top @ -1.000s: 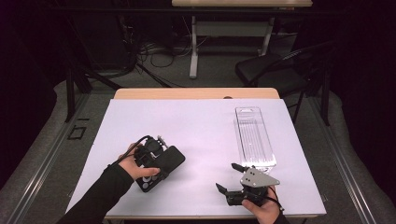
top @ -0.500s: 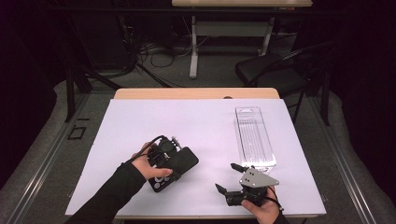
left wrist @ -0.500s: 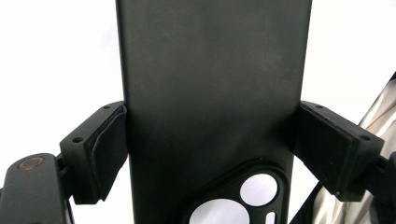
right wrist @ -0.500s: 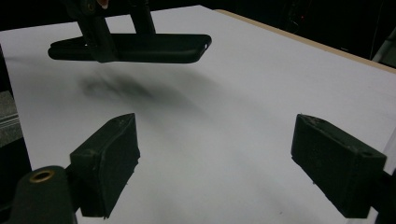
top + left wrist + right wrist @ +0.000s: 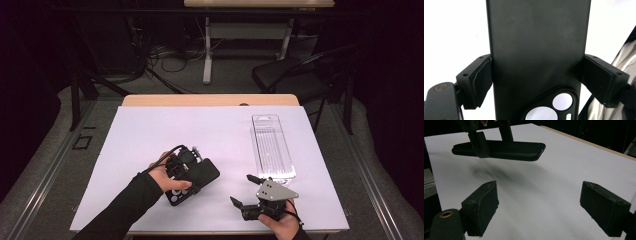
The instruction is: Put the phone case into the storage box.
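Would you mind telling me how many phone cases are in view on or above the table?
1. The black phone case is clamped across its width in the left gripper, lifted off the white table, left of centre.

You're working at a white-topped table [image 5: 150,130] w/ a wooden far edge, grey carpet [image 5: 55,130] lying around it, a black chair [image 5: 295,75] and 2nd desk [image 5: 245,20] sitting behind in dim light.

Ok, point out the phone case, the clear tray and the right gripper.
phone case [image 5: 536,50], left gripper view, its flat back.
clear tray [image 5: 272,145], high view, its ribbed floor.
right gripper [image 5: 243,189], high view, between its open jaws.
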A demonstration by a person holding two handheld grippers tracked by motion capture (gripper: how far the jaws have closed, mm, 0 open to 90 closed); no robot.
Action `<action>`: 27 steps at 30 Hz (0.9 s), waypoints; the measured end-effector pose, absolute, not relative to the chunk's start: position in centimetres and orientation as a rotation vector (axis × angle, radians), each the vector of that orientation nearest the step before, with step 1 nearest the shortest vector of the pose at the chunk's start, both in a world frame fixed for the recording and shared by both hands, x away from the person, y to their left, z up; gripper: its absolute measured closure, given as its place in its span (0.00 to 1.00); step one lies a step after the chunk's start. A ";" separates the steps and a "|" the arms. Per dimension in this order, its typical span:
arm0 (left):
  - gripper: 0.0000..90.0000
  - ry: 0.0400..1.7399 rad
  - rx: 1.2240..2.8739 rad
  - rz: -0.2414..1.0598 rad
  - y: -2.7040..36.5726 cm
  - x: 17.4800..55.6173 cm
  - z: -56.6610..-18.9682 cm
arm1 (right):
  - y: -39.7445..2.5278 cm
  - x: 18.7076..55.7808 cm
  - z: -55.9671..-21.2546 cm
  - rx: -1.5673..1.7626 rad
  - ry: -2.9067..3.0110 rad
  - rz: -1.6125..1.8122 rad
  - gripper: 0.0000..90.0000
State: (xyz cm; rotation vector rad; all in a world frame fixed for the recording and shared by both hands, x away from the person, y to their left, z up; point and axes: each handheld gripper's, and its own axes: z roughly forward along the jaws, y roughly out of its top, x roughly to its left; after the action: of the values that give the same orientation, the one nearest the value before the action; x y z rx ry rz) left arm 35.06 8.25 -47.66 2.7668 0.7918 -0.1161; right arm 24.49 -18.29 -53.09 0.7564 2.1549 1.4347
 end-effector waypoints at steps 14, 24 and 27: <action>0.16 0.764 2.781 -0.141 7.8 35.2 -46.9 | -17.5 25.5 -51.9 0.712 2.247 1.371 0.16; 0.16 0.775 2.787 -0.153 8.1 35.5 -46.9 | -16.0 26.6 -50.8 0.559 2.292 1.190 0.19; 0.16 0.776 2.797 -0.155 8.2 35.7 -46.8 | -15.5 26.7 -50.6 0.470 2.274 1.119 0.21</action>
State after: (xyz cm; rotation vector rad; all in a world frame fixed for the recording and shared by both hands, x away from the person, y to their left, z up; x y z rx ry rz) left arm 35.74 8.22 -46.82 2.7966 0.7756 -0.1549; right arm 26.71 -15.49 -50.61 0.4704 2.2742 1.1194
